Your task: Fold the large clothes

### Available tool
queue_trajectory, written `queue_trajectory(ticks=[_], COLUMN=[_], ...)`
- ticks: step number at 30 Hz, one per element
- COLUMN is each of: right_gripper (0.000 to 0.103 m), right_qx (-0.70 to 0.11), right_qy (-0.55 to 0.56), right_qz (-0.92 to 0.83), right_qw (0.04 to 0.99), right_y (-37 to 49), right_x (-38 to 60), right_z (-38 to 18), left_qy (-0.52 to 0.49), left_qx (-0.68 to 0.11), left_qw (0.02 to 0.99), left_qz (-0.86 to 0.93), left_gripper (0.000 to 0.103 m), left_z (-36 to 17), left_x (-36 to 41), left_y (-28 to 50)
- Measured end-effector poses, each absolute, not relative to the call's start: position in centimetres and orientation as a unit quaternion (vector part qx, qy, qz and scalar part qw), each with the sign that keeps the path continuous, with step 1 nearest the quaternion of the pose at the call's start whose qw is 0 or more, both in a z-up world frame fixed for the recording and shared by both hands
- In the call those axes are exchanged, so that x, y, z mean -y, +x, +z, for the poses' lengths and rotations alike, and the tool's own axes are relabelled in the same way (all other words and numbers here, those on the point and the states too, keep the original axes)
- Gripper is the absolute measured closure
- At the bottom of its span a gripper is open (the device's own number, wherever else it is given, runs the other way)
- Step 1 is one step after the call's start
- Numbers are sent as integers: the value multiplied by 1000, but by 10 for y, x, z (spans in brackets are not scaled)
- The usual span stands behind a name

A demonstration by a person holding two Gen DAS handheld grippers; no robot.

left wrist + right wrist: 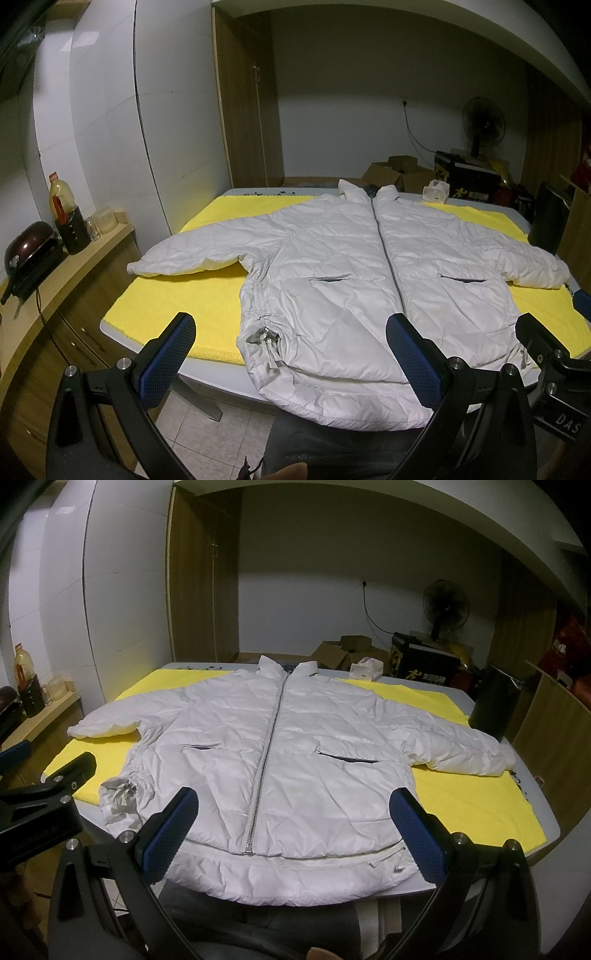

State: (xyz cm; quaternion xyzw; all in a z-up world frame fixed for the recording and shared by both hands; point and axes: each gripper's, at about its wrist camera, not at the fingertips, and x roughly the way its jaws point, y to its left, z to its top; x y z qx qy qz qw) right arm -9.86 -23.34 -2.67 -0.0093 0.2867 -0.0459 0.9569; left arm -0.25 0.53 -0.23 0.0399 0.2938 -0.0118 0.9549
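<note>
Lying flat: one white jacket (332, 258), two claws agape, empty.

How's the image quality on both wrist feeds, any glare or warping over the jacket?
Left wrist: dim room, heavy fisheye bending at the edges, jacket sharp, no glare. Right wrist: same dimness and warp, black corners, jacket evenly lit and in focus.
</note>
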Motion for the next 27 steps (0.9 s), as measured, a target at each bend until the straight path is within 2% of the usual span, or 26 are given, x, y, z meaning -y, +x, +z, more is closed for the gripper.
queue_trajectory(ticks=[27], right_gripper=[0], right_qx=[-288], right_qy=[-10], right_qz=[-44], right_qw=[957], right_y=[-98], right_x=[230], right_z=[-27], left_qy=[34], left_qx=[-294], left_qw=[955], left_qz=[-16], left_gripper=[0], left_z=[-3], left_x=[-10], left_y=[-4])
